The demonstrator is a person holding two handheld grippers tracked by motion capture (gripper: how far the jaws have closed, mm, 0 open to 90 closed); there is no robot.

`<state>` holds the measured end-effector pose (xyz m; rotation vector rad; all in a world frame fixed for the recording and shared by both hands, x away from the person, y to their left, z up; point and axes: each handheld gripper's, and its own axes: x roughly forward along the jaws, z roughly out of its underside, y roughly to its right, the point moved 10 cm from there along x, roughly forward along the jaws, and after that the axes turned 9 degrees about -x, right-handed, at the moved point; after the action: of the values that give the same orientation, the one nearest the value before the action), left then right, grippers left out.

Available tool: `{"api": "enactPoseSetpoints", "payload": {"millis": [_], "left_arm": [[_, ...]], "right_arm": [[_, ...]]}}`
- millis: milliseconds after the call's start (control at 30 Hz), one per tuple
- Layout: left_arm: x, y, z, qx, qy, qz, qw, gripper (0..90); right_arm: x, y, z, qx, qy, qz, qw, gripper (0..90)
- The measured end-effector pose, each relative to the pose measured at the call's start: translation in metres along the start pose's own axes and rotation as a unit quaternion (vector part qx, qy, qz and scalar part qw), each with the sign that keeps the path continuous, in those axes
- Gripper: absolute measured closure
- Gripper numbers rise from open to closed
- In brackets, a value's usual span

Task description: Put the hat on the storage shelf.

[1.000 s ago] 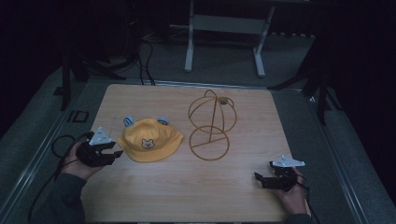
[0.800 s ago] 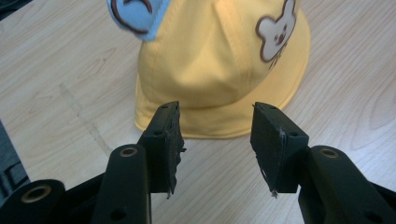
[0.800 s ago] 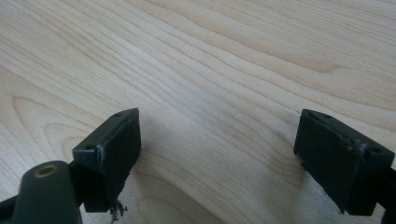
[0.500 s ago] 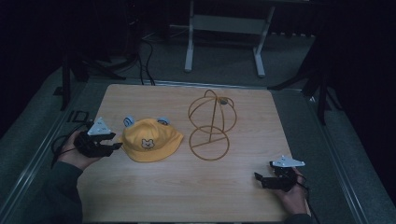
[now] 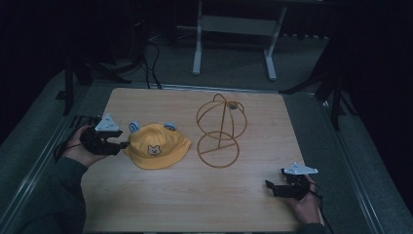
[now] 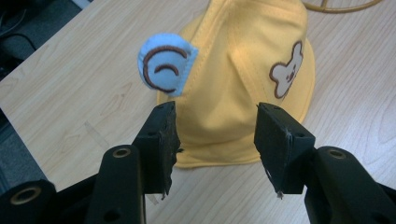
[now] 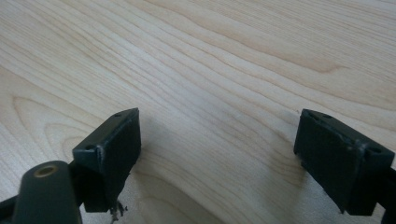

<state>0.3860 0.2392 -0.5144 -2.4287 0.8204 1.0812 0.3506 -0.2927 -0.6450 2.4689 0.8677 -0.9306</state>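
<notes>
Right now my left tongs (image 5: 119,142) sit at the left edge of the yellow hat (image 5: 157,146), on the left part of the wooden bench (image 5: 160,195). In the left gripper view those tongs (image 6: 215,140) are parted, with a wide gap between the two black jaws, and the hat's (image 6: 243,70) brim lies in that gap just ahead of the jaw tips. I cannot tell whether either jaw touches the cloth; nothing is pinched between them.

The hat lies flat on the bench, crown up, with a small bear face (image 6: 286,71) stitched on its front. A pale blue ear (image 6: 164,69) with a brown curl sewn on it stands up from the crown, above my left jaw as that view shows it. In the high view a second blue ear (image 5: 170,126) shows on the far side of the crown.

Just to the right of the hat stands the wire hat stand (image 5: 220,130), a gold frame with a round base ring resting on the bench; hat and stand are near each other but apart.

My right tongs (image 5: 271,187) rest low near the front right corner of the bench, well apart from the hat and stand. In the right gripper view these tongs (image 7: 219,158) are spread wide, with bare wood grain between the jaws, holding nothing.
</notes>
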Motion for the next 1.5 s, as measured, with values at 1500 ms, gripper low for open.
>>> {"api": "enactPoseSetpoints", "payload": {"millis": [1500], "left_arm": [[0.002, 0.006, -0.057, 0.051, -0.039, 0.025, 0.9976, 49.1]], "right_arm": [[0.000, 0.000, 0.000, 0.000, 0.000, 0.000, 1.0000, 14.7]]}}
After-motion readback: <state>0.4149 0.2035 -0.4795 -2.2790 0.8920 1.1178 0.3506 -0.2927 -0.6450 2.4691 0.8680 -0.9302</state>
